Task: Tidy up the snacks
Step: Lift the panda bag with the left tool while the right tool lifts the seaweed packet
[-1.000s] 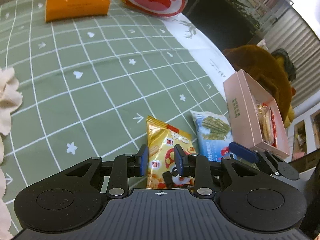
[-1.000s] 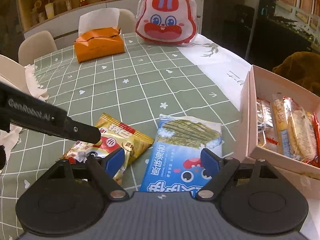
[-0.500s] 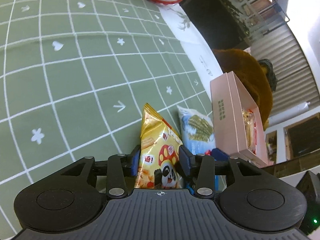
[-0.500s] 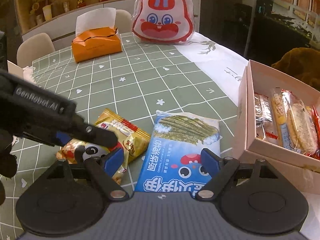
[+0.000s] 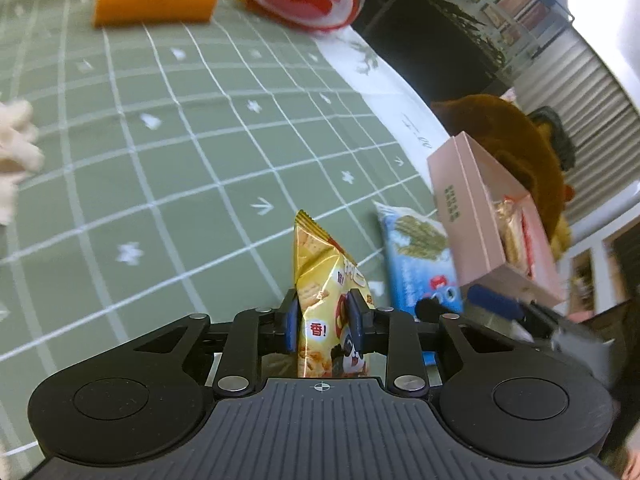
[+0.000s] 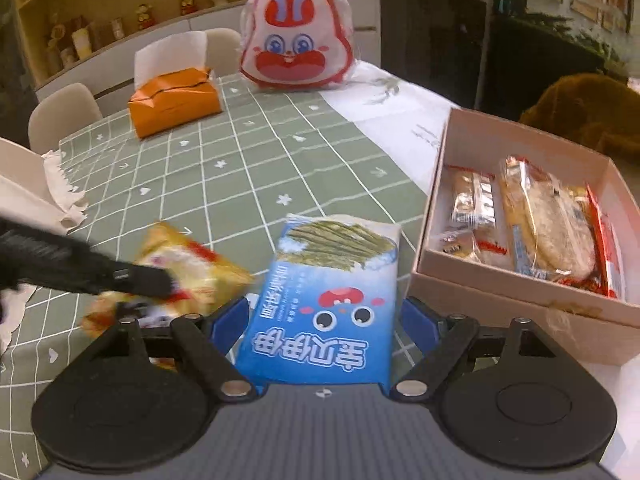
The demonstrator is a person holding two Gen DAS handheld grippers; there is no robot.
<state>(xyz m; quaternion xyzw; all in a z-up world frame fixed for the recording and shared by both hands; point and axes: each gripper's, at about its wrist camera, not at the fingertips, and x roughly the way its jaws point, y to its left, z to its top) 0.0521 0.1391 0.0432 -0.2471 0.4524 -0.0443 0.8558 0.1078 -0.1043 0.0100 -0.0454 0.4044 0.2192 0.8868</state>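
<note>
My left gripper [image 5: 322, 316] is shut on a yellow panda snack bag [image 5: 326, 288] and holds it on edge, lifted off the green checked tablecloth; the bag shows blurred in the right wrist view [image 6: 180, 276]. My right gripper [image 6: 324, 316] is open, with its blue fingers on either side of a blue snack bag [image 6: 328, 300] that lies flat on the cloth; this bag also shows in the left wrist view [image 5: 416, 256]. A pink box [image 6: 436, 216] holding several wrapped snacks stands just right of the blue bag.
An orange tissue box [image 6: 176, 106] and a red-and-white rabbit bag [image 6: 298, 48] stand at the far side of the table. Crumpled white paper [image 6: 60, 196] lies at the left. A brown plush toy [image 6: 580, 108] sits beyond the box.
My left gripper closed on the yellow bag and lifted it onto its edge. My right gripper moved forward so its open fingers flank the blue bag.
</note>
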